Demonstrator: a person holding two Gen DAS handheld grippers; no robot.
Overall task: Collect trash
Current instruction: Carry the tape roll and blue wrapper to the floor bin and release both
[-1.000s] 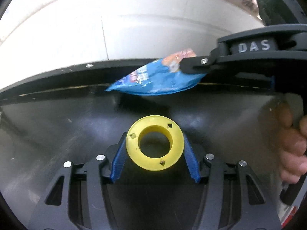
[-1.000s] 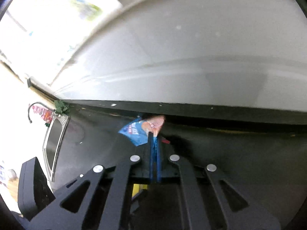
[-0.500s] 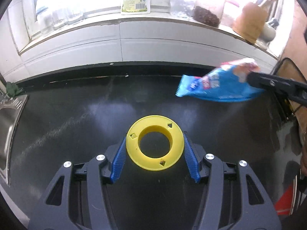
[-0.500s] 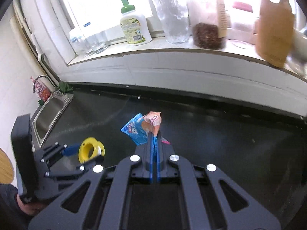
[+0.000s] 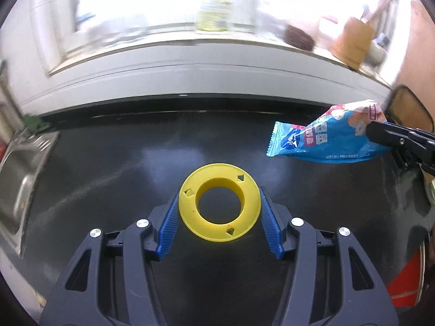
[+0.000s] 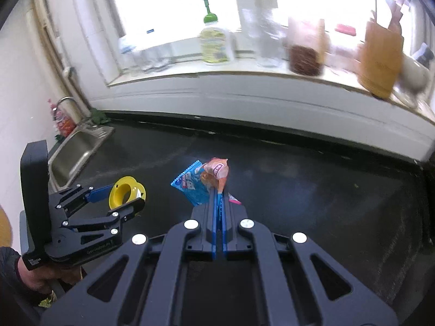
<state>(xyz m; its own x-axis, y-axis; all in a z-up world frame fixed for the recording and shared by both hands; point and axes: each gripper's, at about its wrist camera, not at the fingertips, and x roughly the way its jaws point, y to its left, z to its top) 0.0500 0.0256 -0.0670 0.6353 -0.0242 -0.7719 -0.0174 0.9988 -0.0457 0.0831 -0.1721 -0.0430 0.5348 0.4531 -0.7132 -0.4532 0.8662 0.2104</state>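
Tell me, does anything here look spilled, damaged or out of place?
Nothing stands out. The black countertop looks clean, with no spill. The yellow spool and the blue snack wrapper are each held in a claw, off the counter.

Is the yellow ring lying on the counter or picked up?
Picked up: the yellow ring sits clamped between the left gripper fingers, above the counter.

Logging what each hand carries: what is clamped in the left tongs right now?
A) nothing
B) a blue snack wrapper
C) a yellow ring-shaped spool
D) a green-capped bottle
C: the yellow ring-shaped spool sits gripped between the blue pads of the left tongs, while the blue snack wrapper hangs from the right tongs.
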